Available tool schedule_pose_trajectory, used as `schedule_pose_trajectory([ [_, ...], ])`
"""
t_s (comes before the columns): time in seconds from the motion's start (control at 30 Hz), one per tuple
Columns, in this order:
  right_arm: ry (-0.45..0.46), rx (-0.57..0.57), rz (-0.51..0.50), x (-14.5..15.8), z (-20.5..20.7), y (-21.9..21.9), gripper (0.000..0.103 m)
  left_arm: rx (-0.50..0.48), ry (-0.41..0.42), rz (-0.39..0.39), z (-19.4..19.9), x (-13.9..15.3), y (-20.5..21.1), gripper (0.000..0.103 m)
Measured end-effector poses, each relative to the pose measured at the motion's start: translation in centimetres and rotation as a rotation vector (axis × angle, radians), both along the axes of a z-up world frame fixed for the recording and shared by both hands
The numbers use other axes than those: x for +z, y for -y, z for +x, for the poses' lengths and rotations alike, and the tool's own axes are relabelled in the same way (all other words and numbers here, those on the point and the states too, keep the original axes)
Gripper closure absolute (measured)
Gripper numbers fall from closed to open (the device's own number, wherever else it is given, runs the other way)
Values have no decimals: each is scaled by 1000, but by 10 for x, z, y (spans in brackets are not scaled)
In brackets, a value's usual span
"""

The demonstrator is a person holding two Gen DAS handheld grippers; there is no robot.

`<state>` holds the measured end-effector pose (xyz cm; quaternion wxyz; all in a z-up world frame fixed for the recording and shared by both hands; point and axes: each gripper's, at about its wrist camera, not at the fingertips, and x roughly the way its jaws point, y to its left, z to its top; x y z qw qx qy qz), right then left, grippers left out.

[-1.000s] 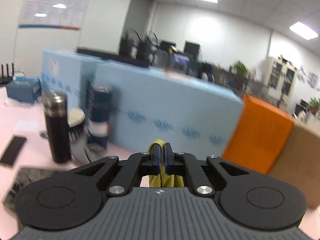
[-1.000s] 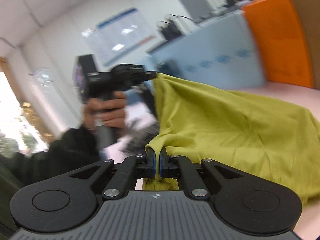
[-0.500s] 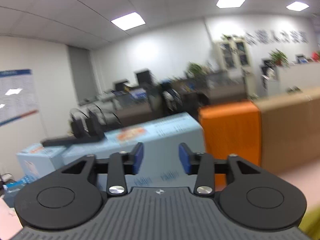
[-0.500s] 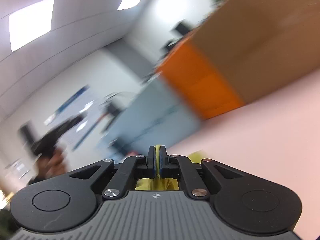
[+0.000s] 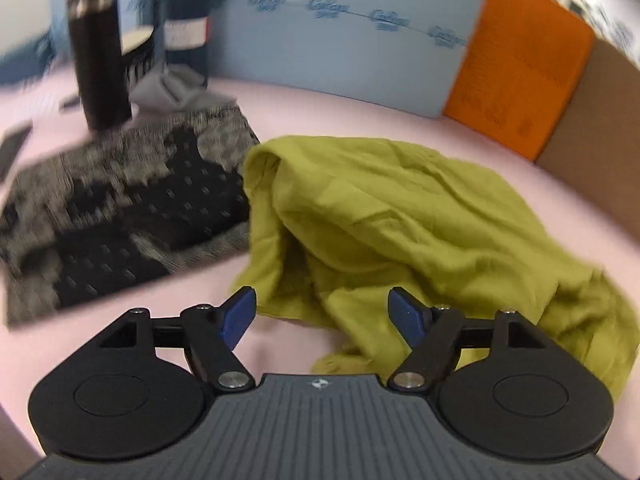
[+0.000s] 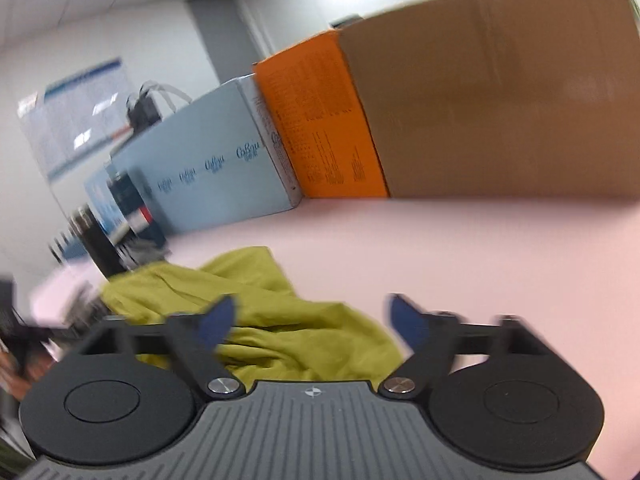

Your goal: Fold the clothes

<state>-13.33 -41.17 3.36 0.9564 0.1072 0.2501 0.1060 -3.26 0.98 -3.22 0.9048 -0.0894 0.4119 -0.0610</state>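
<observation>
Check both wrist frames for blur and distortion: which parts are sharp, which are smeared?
Left wrist view: the yellow-green garment and left gripper are fairly sharp; the black flask and patterned dark cloth are motion-smeared. Right wrist view: blurred throughout, including the brown cardboard box and the right gripper. Both show fisheye bending and dark corners.

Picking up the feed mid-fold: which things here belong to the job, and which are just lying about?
Job:
- yellow-green garment, crumpled on the pink table

Lying about:
- patterned dark cloth
- grey cloth
- black flask
- blue box
- orange box
- brown box
</observation>
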Motion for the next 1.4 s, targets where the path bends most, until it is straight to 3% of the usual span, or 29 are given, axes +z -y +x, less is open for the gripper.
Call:
schedule_pose_trajectory([
  [0.07,-19,44,-155,-16,17,-9,12,14,-2,-98,6,3,6,23],
  [0.17,-115,91,-260,-46,44,-4,12,-1,13,-183,14,13,22,13],
  [0.23,-215,90,-220,-65,57,6,14,3,-11,-171,27,12,36,13],
  [0.27,-254,80,-174,-73,61,11,22,8,-23,-152,33,10,42,16],
  [0.3,-281,71,-116,-76,62,15,45,14,-27,-97,38,9,50,28],
  [0.33,-276,48,-74,-73,60,16,89,18,-18,-6,39,10,59,74],
  [0.37,-301,68,10,-69,60,18,96,12,-6,51,39,12,64,99],
  [0.4,-294,84,77,-61,55,15,97,17,21,50,37,16,62,101],
  [0.5,-219,234,127,-30,36,-15,97,87,150,64,33,46,43,102],
  [0.7,-132,548,349,23,21,-93,97,297,392,65,46,153,-25,102],
  [0.8,-86,696,478,43,20,-130,97,321,515,111,49,210,-37,102],
  [0.9,-45,734,545,55,15,-142,97,265,598,161,54,253,-17,102],
  [1.03,-22,563,614,47,2,-102,97,88,626,189,72,274,52,102],
  [1.13,-22,352,651,28,-25,-52,97,-83,634,225,85,267,139,102],
  [1.23,-31,122,644,7,-70,-7,97,-333,588,250,81,248,247,97],
  [1.3,-59,-78,626,-8,-105,21,97,-534,525,273,67,230,303,61],
  [1.33,-82,-187,577,-14,-122,30,97,-638,489,284,58,222,330,35],
  [1.4,-124,-383,461,-21,-153,43,92,-761,477,268,35,212,357,34],
])
